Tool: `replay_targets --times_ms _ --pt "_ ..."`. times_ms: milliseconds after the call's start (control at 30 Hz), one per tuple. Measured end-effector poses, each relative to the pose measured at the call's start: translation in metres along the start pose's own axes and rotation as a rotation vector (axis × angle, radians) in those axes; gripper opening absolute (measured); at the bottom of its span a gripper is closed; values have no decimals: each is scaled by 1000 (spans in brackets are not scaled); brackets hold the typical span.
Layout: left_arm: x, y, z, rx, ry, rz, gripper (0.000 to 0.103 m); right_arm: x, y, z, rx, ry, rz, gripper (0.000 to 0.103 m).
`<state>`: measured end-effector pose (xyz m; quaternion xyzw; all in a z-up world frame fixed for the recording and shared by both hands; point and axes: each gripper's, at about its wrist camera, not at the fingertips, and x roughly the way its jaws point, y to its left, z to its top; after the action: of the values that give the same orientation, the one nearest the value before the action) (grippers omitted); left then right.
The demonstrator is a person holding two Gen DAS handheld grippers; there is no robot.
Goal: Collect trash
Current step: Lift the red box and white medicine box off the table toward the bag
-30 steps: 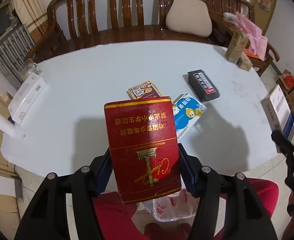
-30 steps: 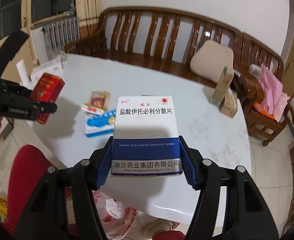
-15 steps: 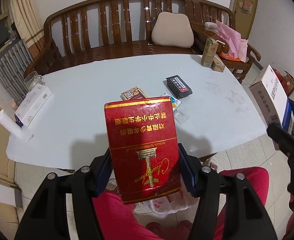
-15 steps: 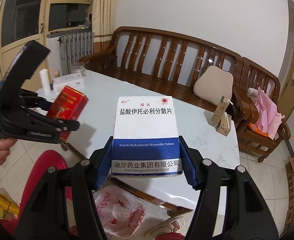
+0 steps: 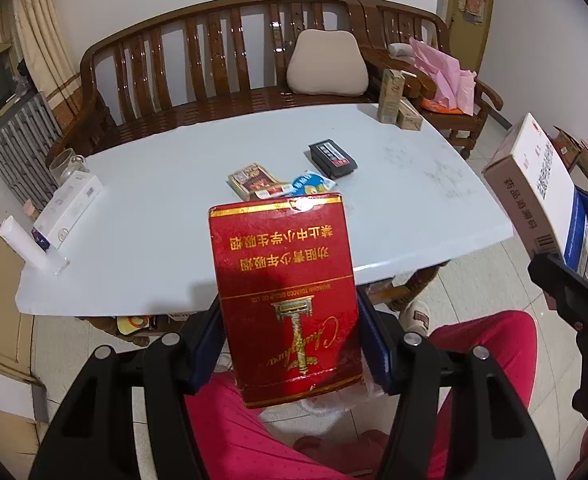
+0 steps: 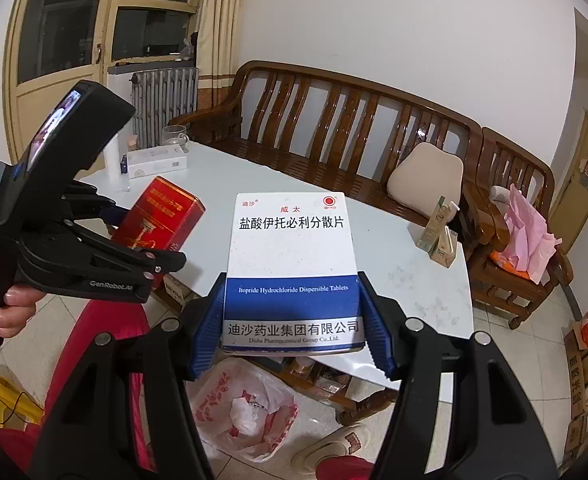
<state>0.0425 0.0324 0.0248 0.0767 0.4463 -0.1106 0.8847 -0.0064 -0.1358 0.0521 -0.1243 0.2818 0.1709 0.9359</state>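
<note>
The left gripper is clamped on a red cigarette pack, its blue pads pressing the pack's two long sides. The right gripper likewise holds a white-and-blue medicine box by its sides. Both boxes are in the air, off the near edge of the bench, above the person's red trousers.

On the floor below the near edge, an open plastic bag with red print sits just beside a slipper; in the right wrist view it lies directly under the medicine box.

Near the middle of the bench more litter is left: a small patterned box, a blue-and-white packet touching it, and a black box just beyond. Two cartons stand at the far right corner, a long white box at the left edge.

The step in hand looks like carrying both boxes to the bag. The next move calls for lowering each gripper over the bag's mouth and spreading the jaws so the boxes drop in, then going back for the remaining pieces.
</note>
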Motion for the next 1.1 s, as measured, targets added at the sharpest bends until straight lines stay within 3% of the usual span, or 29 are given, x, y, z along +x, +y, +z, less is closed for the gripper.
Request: replay_targets --times_ms 633,1100 --pt "21 -12 -42 10 70 -47 59 -6 30 -29 -3 42 -2 60" --pt "67 -22 -67 26 164 -87 59 27 47 -63 -4 147 9 60"
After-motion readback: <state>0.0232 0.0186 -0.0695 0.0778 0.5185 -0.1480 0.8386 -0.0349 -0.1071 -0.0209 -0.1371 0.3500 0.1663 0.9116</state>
